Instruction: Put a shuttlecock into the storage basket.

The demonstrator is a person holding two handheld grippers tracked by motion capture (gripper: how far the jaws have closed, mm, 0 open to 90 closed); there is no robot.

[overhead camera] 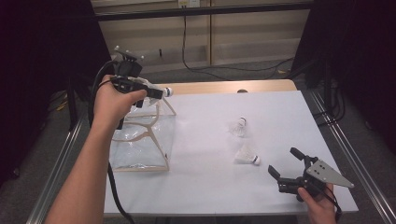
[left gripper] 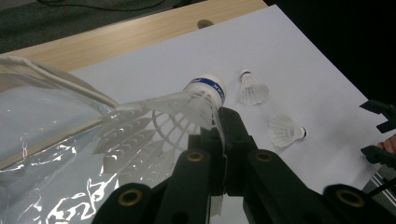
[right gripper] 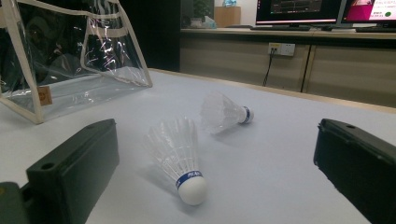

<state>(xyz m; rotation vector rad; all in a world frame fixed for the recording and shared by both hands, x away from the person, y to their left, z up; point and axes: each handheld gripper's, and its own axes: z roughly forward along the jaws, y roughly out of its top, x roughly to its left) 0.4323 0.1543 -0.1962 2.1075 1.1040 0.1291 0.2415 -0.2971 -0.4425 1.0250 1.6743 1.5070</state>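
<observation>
Three shuttlecocks we count. One shuttlecock [left gripper: 187,109] pinched by feathers in left gripper [overhead camera: 156,93], raised above clear bag [overhead camera: 140,140] at table's [overhead camera: 205,186] left. Two more we see lying on table, near each other: far one [overhead camera: 239,127], near one [overhead camera: 247,155]. One bag, two grippers. Right gripper [overhead camera: 285,163], jaws spread wide, sits low beside near one, apart from it.

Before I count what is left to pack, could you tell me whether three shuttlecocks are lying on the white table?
No, two shuttlecocks lie on the table; a third shuttlecock is clamped in the left gripper.
</observation>
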